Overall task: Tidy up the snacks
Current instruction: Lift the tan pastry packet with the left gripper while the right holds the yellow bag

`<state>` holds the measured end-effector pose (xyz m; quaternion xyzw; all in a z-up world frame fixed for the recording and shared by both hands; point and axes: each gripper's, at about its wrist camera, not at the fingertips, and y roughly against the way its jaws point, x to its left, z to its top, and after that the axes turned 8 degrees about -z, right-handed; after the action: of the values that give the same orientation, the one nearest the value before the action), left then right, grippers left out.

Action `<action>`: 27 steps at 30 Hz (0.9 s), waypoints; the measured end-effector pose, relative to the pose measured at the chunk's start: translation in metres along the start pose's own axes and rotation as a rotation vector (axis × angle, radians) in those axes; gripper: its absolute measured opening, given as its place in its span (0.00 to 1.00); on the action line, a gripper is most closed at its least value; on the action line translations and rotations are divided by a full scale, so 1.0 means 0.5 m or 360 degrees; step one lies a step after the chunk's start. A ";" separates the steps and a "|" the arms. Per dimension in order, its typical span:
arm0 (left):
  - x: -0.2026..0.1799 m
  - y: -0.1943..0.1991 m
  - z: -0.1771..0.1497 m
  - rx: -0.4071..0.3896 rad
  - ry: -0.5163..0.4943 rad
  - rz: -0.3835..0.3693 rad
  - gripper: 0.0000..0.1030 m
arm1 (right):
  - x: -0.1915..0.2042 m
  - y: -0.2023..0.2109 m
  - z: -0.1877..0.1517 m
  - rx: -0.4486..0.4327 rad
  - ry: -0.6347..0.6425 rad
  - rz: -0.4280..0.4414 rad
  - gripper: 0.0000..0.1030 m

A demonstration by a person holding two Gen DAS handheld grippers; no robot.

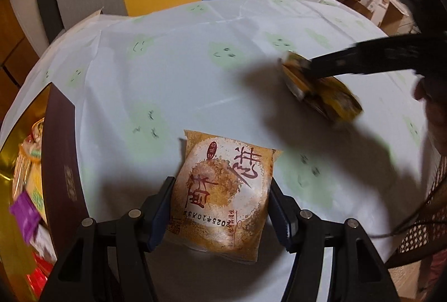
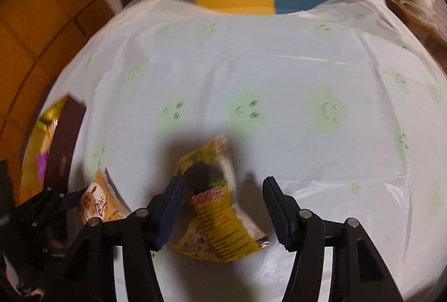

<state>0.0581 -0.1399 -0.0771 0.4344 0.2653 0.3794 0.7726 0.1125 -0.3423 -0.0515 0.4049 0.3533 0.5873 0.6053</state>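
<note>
My left gripper (image 1: 220,190) is shut on an orange and white pastry packet (image 1: 220,195) with red characters, just over the tablecloth. It also shows in the right wrist view (image 2: 100,204) at the lower left. In the right wrist view a yellow snack packet (image 2: 218,212) lies between my right gripper's (image 2: 223,187) spread fingers; the left finger (image 2: 173,195) touches it, the right finger (image 2: 276,204) stands apart. The image is blurred. In the left wrist view the right gripper's fingers (image 1: 335,64) sit over the yellow packet (image 1: 321,89).
A brown box with a gold inside (image 1: 61,151) stands at the table's left edge and holds several snacks, one in a purple wrapper (image 1: 23,218). It also shows in the right wrist view (image 2: 64,142). The white tablecloth (image 1: 195,64) has green smiley faces. A person's hand (image 1: 430,95) is at the right.
</note>
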 end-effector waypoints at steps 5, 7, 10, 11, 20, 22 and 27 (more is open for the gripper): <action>0.003 0.001 -0.011 -0.0068 0.0048 -0.0016 0.62 | 0.044 -0.033 -0.029 0.0082 0.0142 -0.0038 0.56; 0.006 0.004 -0.015 -0.0082 0.0047 -0.0020 0.62 | 0.049 -0.044 -0.039 0.0100 0.0177 -0.0074 0.46; 0.007 0.016 -0.029 -0.0110 0.0054 -0.0034 0.62 | 0.055 -0.038 -0.049 0.0103 0.0177 -0.0095 0.35; 0.008 0.015 -0.033 -0.0123 0.0057 -0.0042 0.62 | 0.061 -0.035 -0.053 0.0116 0.0183 -0.0122 0.33; 0.010 0.017 -0.041 -0.0183 0.0043 -0.0046 0.62 | 0.097 -0.003 -0.128 0.0109 0.0025 -0.0179 0.34; 0.012 0.017 -0.041 -0.0192 0.0040 -0.0048 0.62 | 0.089 0.005 -0.153 0.0044 -0.0039 -0.0155 0.34; 0.014 0.024 -0.044 -0.0193 0.0062 -0.0050 0.61 | 0.081 0.015 -0.184 -0.0062 -0.0098 -0.0135 0.34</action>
<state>0.0417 -0.1199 -0.0778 0.3750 0.2636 0.3909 0.7982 0.0286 -0.2952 -0.0817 0.3956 0.3398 0.5550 0.6480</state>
